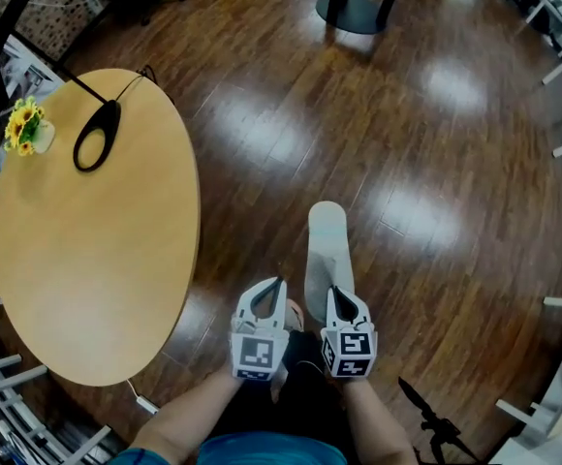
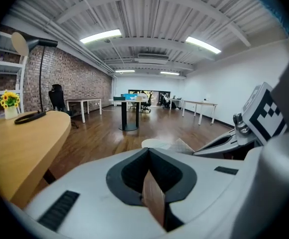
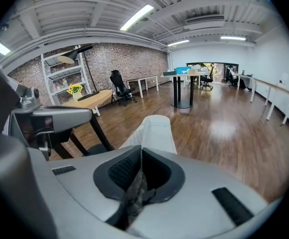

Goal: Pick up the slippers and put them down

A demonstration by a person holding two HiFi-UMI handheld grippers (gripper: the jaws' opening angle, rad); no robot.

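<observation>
Readable text, numbers, brands, signs: none found anywhere in the room. Nearest item: black-and-white square markers on the cubes of the left gripper [image 1: 278, 285] and right gripper [image 1: 336, 293]. These are coded patterns, no letters or digits.

The floor [image 1: 436, 163] is dark, glossy wood plank and reflects the ceiling lights. A round light-wood table [image 1: 97, 260] stands at the left. It carries a black lamp [image 1: 111, 116] and a pot of yellow flowers [image 1: 27, 129]. A brick wall [image 2: 79, 81] runs along 1 side, and the opposite wall [image 2: 234, 78] is white. White desks [image 2: 84, 103], a black office chair [image 2: 57, 98] and a black pedestal table [image 2: 128, 114] stand farther back. Strip lights [image 2: 100, 35] hang under the ribbed white ceiling.
</observation>
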